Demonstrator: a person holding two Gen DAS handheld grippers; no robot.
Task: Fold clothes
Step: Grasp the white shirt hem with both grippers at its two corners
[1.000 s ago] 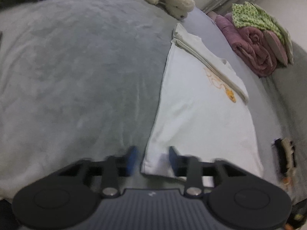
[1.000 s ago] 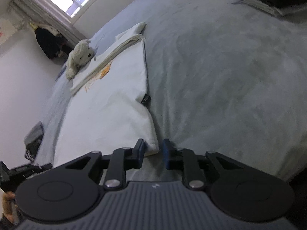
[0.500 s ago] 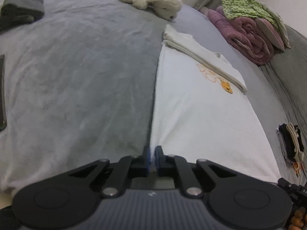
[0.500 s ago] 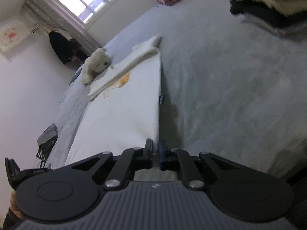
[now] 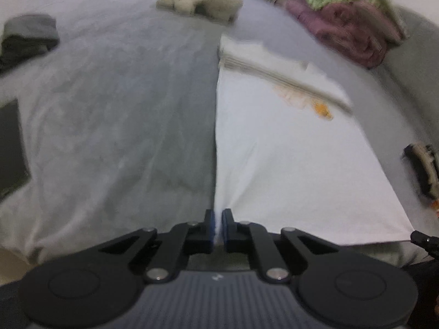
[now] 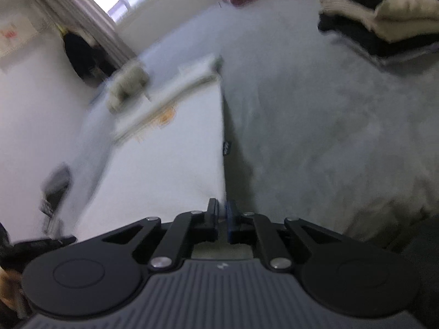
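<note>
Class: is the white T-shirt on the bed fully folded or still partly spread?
Partly spread: white T-shirt lies flat, only its far end folded over.

The right gripper point(image 6: 222, 215) pinches the near right corner of the white shirt point(image 6: 170, 159) spread on the grey bed point(image 6: 315, 126). A plush toy point(image 6: 127, 85) lies beyond the shirt's far edge, folded clothes point(image 6: 384, 24) toward the bed's far right corner.

The shirt point(image 5: 288, 150) lies on the bed point(image 5: 109, 109), right of the middle of the left wrist picture. A soft toy point(image 5: 200, 0) sits at the top, and a pile of blankets point(image 5: 348, 27) fills the upper right.
</note>
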